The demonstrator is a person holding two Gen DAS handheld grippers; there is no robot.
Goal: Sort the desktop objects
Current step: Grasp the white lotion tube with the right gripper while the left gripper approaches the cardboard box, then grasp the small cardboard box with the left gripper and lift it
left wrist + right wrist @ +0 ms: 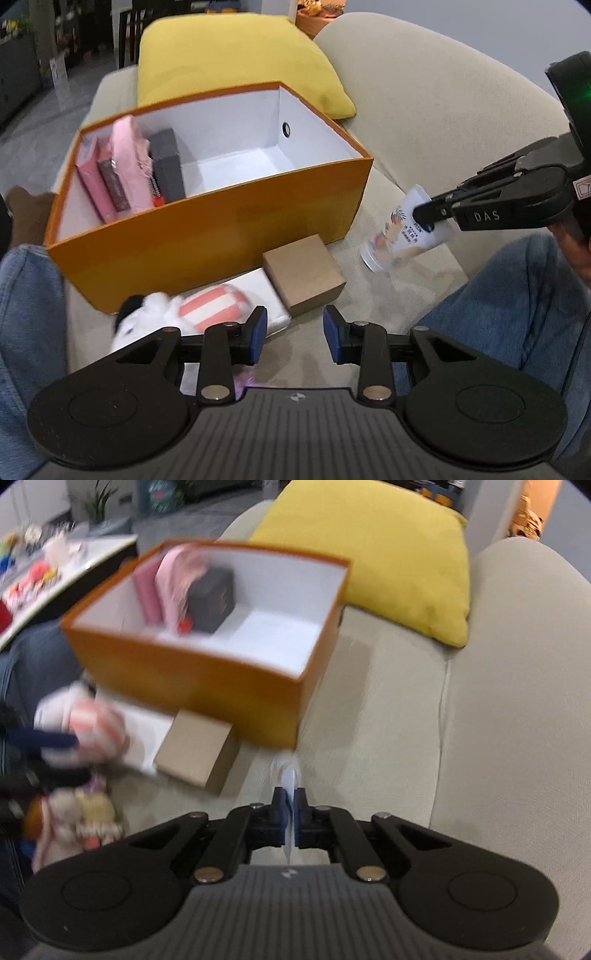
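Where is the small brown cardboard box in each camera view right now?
Left wrist view: the brown box sits low centre, in front of the orange box's near wall, beside a white packet.
Right wrist view: the brown box lies left of centre, below the orange box's near corner.
Shared landmark: the yellow cushion behind the orange box.

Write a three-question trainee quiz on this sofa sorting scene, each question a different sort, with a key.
1. True or false: the right gripper is shut on the white printed cup.
2. Which lies outside the orange box? A) dark grey box B) pink plush C) brown cardboard box
3. Fill in: the left gripper is ____, nothing between its pads.

Key: 1 true, pinching the cup's rim. 2 C, the brown cardboard box sits on the sofa against the orange box's front wall. 3 open.
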